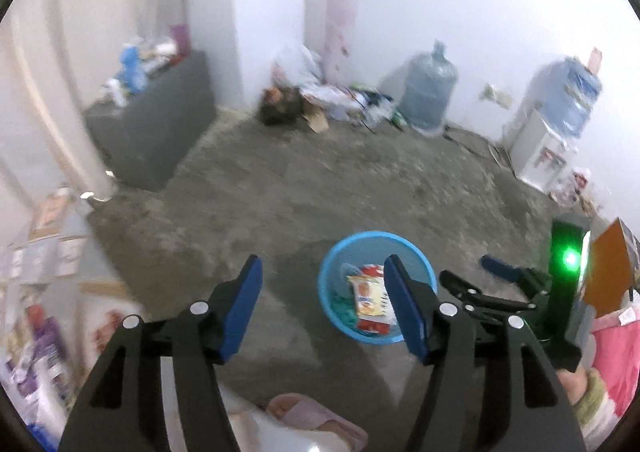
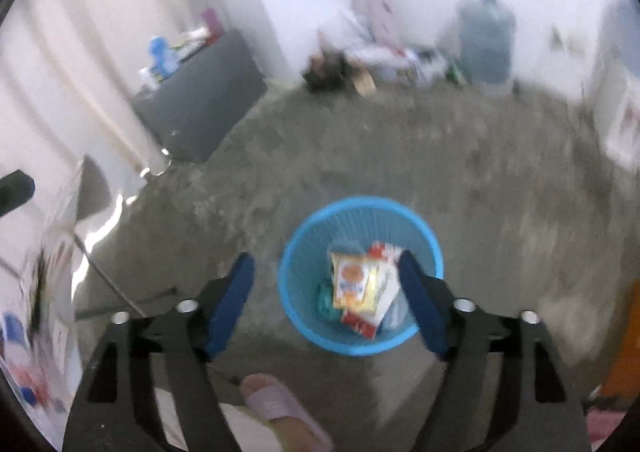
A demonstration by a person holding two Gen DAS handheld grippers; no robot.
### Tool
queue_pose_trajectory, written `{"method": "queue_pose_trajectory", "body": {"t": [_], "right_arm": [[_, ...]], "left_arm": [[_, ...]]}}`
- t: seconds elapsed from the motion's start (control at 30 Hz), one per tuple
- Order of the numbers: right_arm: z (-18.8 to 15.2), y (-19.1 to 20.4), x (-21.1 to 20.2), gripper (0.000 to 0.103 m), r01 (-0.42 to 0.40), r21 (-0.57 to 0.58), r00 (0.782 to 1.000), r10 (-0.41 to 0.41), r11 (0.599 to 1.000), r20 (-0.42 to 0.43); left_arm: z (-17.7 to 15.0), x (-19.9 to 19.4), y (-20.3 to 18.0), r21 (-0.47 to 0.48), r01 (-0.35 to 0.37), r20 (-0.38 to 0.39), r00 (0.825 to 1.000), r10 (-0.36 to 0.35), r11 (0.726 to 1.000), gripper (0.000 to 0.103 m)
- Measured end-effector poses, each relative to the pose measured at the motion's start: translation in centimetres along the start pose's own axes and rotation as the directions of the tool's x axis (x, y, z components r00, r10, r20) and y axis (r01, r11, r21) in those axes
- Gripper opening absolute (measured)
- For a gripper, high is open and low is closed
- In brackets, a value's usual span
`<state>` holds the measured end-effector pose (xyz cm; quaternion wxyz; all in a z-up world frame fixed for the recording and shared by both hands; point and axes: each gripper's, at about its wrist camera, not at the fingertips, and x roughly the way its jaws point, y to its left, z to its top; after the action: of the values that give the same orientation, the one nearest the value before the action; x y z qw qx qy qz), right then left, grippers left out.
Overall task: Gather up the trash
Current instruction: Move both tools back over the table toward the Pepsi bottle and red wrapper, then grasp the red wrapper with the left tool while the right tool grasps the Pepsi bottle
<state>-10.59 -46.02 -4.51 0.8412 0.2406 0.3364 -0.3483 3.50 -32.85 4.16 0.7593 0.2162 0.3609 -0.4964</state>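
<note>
Both grippers, left gripper [image 1: 322, 316] and right gripper [image 2: 326, 306], jaws apart and empty over blue basket [image 2: 304, 248] on bare floor; snack wrappers [image 2: 354, 284] inside look light, crinkly, slippery, so pinch an edge.

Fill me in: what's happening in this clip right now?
A person is collecting trash with two handheld grippers. Both the left gripper and the right gripper are open and empty above a blue basket on the concrete floor. Snack wrappers already lie inside the basket.
</note>
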Motion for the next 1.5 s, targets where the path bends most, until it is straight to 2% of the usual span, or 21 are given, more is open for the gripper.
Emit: {"method": "queue_pose_trajectory", "body": {"t": [0.1, 0.2, 0.27, 0.4, 0.5, 0.53, 0.6, 0.73, 0.83, 0.9, 0.97, 1.0, 1.03, 1.1, 1.2, 1.3, 1.4, 1.5], "right_arm": [[0.2, 3.8, -3.0, 0.096, 0.025, -0.135, 0.995, -0.012, 0.991, 0.097], [0.1, 7.0, -4.9, 0.095, 0.009, -0.223, 0.989, 0.024, 0.975, 0.146], [0.0, 8.5, -5.4, 0.095, -0.037, -0.258, 0.986, 0.078, 0.966, 0.151], [-0.1, 12.3, -6.8, 0.095, -0.083, -0.286, 0.978, 0.132, 0.955, 0.158], [-0.5, 14.9, -8.0, 0.095, -0.13, -0.336, 0.963, 0.199, 0.933, 0.18], [-0.5, 15.9, -8.5, 0.095, -0.158, -0.358, 0.956, 0.233, 0.92, 0.178], [-0.6, 17.9, -9.7, 0.095, -0.245, -0.396, 0.931, 0.328, 0.885, 0.158], [-0.6, 21.8, -10.8, 0.095, -0.401, -0.43, 0.876, 0.476, 0.809, 0.08], [-1.2, 25.5, -10.5, 0.095, -0.496, -0.451, 0.84, 0.542, 0.742, -0.031], [-2.3, 28.1, -10.2, 0.092, -0.553, -0.459, 0.813, 0.57, 0.695, -0.117], [-3.5, 30.5, -9.3, 0.086, -0.607, -0.461, 0.783, 0.586, 0.647, -0.209], [-4.4, 31.7, -8.8, 0.083, -0.634, -0.464, 0.765, 0.59, 0.618, -0.259], [-5.0, 32.7, -8.6, 0.081, -0.644, -0.467, 0.759, 0.586, 0.606, -0.285], [-6.2, 34.8, -7.8, 0.077, -0.664, -0.474, 0.745, 0.572, 0.579, -0.344], [-7.1, 36.9, -6.5, 0.073, -0.68, -0.484, 0.732, 0.552, 0.551, -0.401], [-7.4, 38.0, -6.1, 0.073, -0.676, -0.495, 0.737, 0.53, 0.546, -0.42], [-7.6, 38.6, -5.2, 0.073, -0.685, -0.485, 0.728, 0.511, 0.543, -0.457], [-8.1, 38.8, -4.9, 0.072, -0.697, -0.472, 0.716, 0.501, 0.539, -0.486]], "left_arm": [[-1.2, -4.4, 2.5, -0.056, -0.044, 0.071, 0.996, 0.048, 0.997, 0.062], [-2.6, -8.5, 4.8, -0.098, -0.096, 0.138, 0.984, 0.11, 0.99, 0.062], [-3.7, -10.8, 6.1, -0.126, -0.12, 0.171, 0.975, 0.141, 0.985, 0.062], [-6.9, -15.5, 9.7, -0.235, -0.161, 0.211, 0.954, 0.212, 0.958, 0.063], [-10.0, -18.8, 12.7, -0.317, -0.22, 0.22, 0.929, 0.297, 0.923, 0.063], [-11.5, -20.3, 14.1, -0.354, -0.243, 0.22, 0.917, 0.333, 0.903, 0.063], [-13.7, -22.2, 15.8, -0.403, -0.278, 0.215, 0.897, 0.385, 0.872, 0.063], [-19.9, -25.8, 19.4, -0.517, -0.348, 0.171, 0.853, 0.493, 0.782, 0.063], [-24.5, -26.9, 21.7, -0.595, -0.343, 0.115, 0.859, 0.499, 0.727, 0.062], [-27.2, -26.7, 22.5, -0.637, -0.33, 0.081, 0.87, 0.487, 0.697, 0.062], [-29.3, -26.0, 22.8, -0.68, -0.292, 0.057, 0.894, 0.445, 0.673, 0.062], [-30.5, -25.3, 23.0, -0.703, -0.259, 0.049, 0.911, 0.409, 0.662, 0.062], [-31.2, -24.8, 23.2, -0.716, -0.244, 0.044, 0.919, 0.392, 0.654, 0.062], [-32.1, -23.4, 23.4, -0.735, -0.218, 0.037, 0.933, 0.358, 0.642, 0.057], [-32.7, -21.3, 24.0, -0.742, -0.218, 0.015, 0.94, 0.341, 0.634, 0.052], [-32.6, -19.7, 24.5, -0.735, -0.223, 0.002, 0.944, 0.331, 0.64, 0.05], [-32.4, -18.7, 25.0, -0.729, -0.225, -0.006, 0.947, 0.323, 0.647, 0.049], [-32.5, -17.8, 25.8, -0.737, -0.223, -0.018, 0.95, 0.311, 0.638, 0.044]]}}
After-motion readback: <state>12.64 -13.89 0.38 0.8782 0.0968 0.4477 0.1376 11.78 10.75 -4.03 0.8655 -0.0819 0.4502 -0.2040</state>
